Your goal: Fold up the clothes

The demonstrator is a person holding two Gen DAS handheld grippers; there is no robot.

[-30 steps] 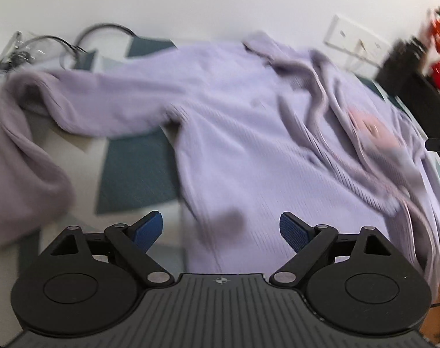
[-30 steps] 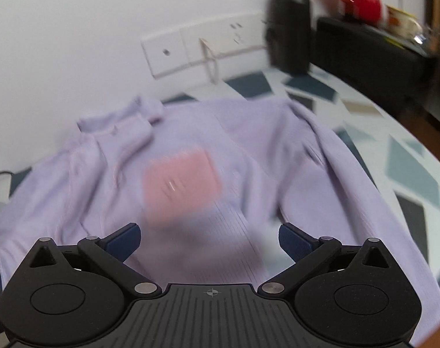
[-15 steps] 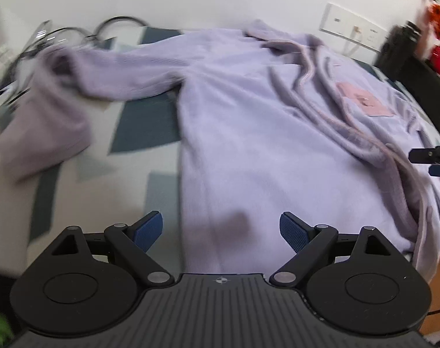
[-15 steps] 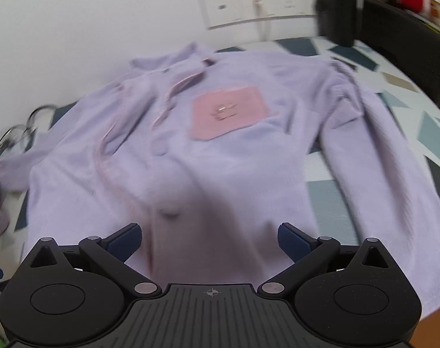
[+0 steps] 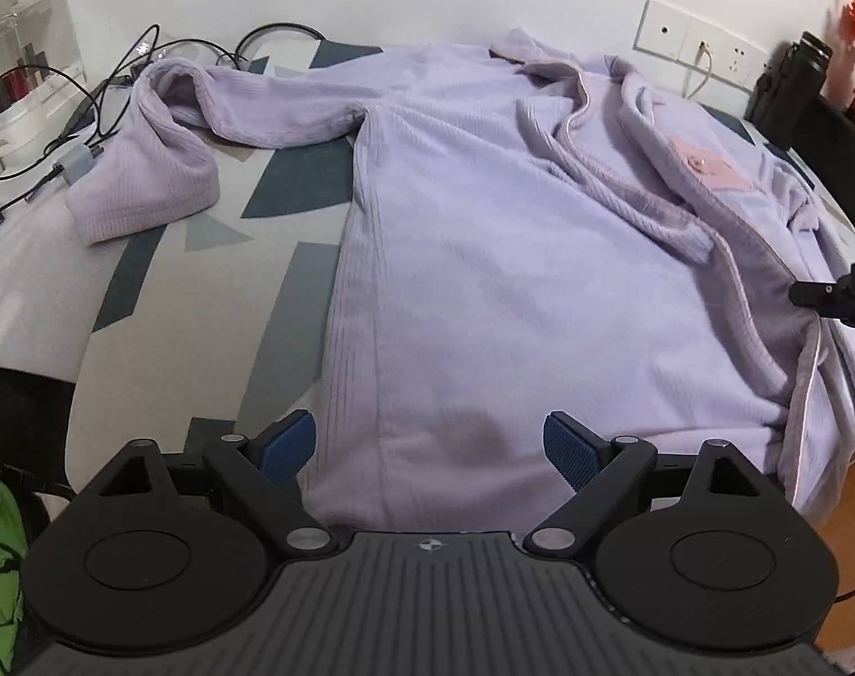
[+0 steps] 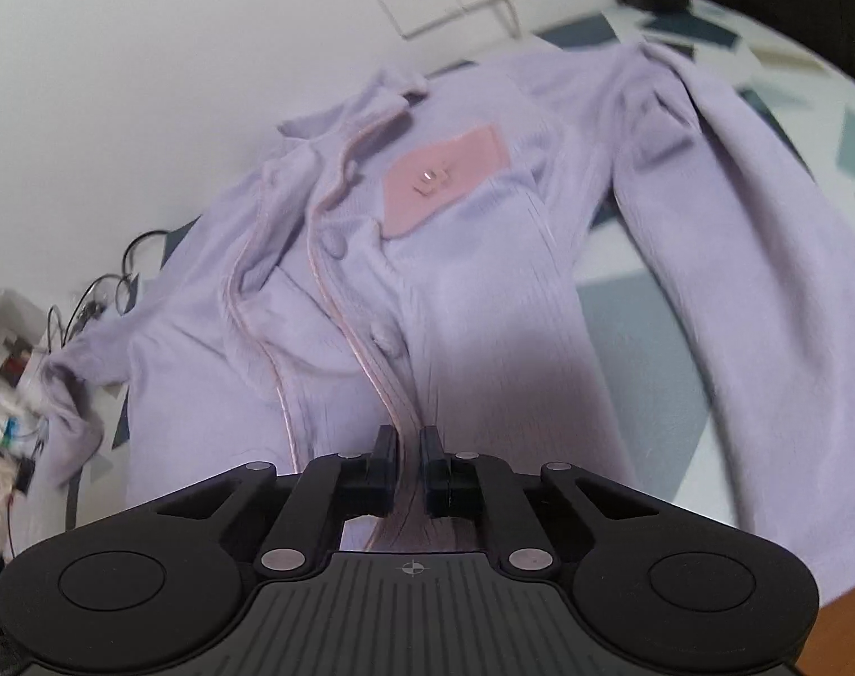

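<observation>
One lilac cardigan (image 6: 484, 304) edge sits pinched in the right hand-held gripper (image 6: 408, 456).

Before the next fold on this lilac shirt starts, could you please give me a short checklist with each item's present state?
1. Right gripper shut on the shirt's front edge: ok.
2. Left gripper holding the hem: not ok, open above it.
3. Left sleeve laid flat: not ok, doubled over.
4. Cables clear of the sleeve: not ok, touching.
5. Shirt fully on the table: not ok, hem overhangs.
</observation>
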